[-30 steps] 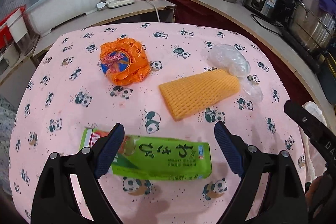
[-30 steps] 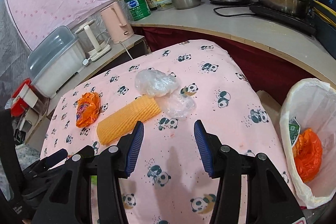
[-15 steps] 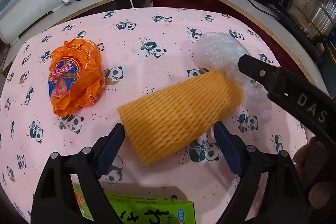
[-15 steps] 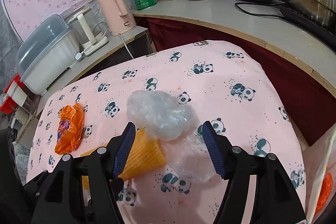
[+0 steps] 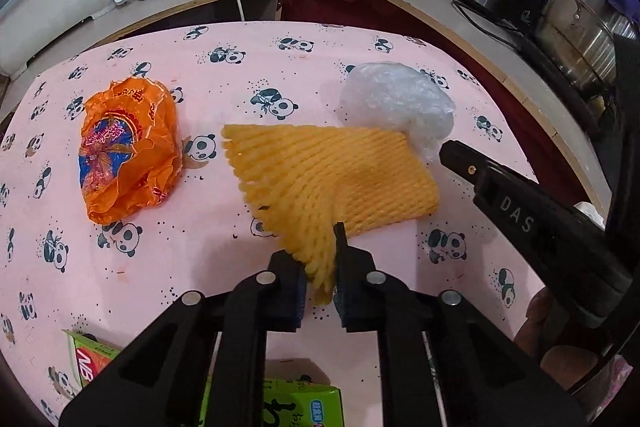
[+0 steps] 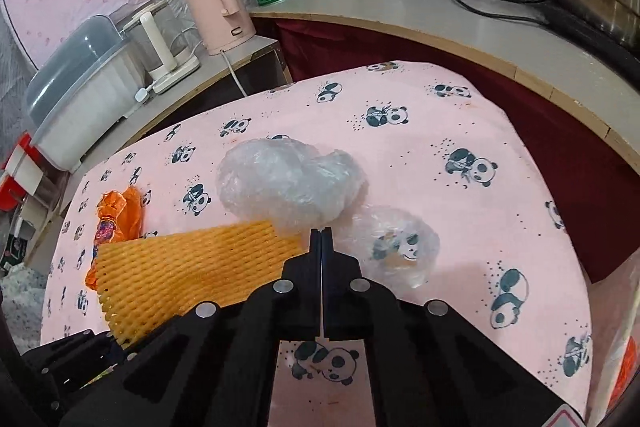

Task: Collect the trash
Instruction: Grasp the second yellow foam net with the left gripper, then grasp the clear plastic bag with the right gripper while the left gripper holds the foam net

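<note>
A second ago both claws stood wide; now our left claw (image 5: pixel 320 281) is closing, pinching the orange foam net (image 5: pixel 332 171) at mid-frame, and our right claw (image 6: pixel 321 241) has clenched at the clear plastic wrap (image 6: pixel 288 183) (film barely visible between). Both pieces look ready to lift off the desk (image 5: pixel 240 75).

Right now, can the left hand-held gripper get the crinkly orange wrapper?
Probably not yet. The left hand-held gripper is closing on the yellow foam net, so it is busy. The orange wrapper lies uncovered, apart from it.
</note>
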